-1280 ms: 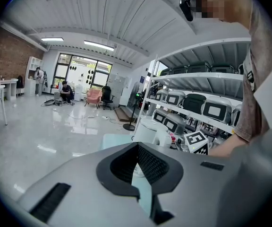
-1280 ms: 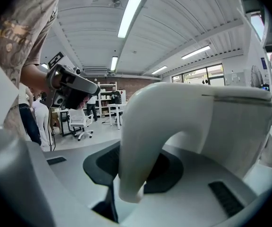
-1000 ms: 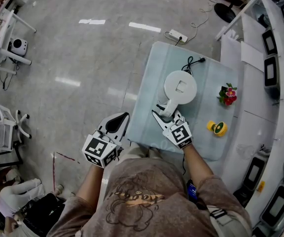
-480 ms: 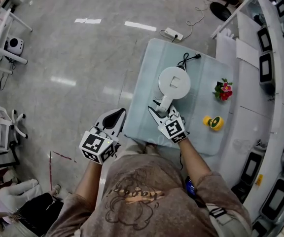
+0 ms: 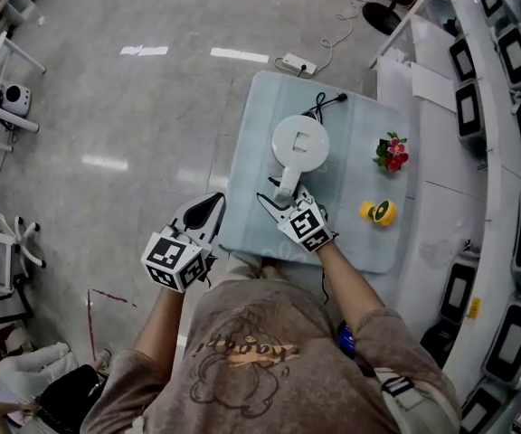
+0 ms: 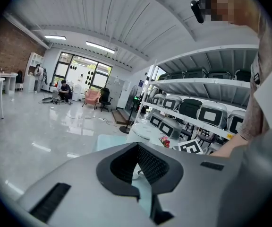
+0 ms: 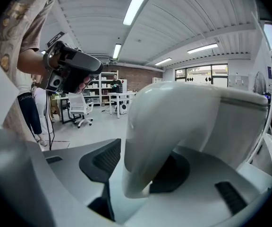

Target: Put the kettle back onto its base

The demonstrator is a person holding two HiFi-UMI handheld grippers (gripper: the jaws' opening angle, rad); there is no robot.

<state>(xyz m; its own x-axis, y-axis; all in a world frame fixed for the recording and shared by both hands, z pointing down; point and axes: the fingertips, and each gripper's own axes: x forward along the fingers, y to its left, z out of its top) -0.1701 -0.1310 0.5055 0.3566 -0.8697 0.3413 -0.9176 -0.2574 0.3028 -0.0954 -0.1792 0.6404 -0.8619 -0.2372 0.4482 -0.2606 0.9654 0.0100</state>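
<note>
The white kettle (image 5: 299, 140) stands upright in the middle of the pale table (image 5: 351, 233), its cord running off the far edge; its base is hidden beneath it. My right gripper (image 5: 280, 197) straddles the kettle's handle (image 5: 285, 184) from the near side. In the right gripper view the handle (image 7: 145, 160) sits between the jaws, which are opening, and the left pad (image 7: 100, 162) stands off it. My left gripper (image 5: 213, 202) hovers shut beyond the table's left edge, above the floor, holding nothing.
A small bunch of red flowers (image 5: 392, 152) and a yellow tape roll (image 5: 378, 212) lie on the table's right side. A power strip (image 5: 295, 63) lies on the floor past the far edge. Shelves with grey cases (image 5: 514, 224) line the right.
The right jaws have spread wider around the handle. The kettle has stayed where it stands, and the left gripper has barely moved.
</note>
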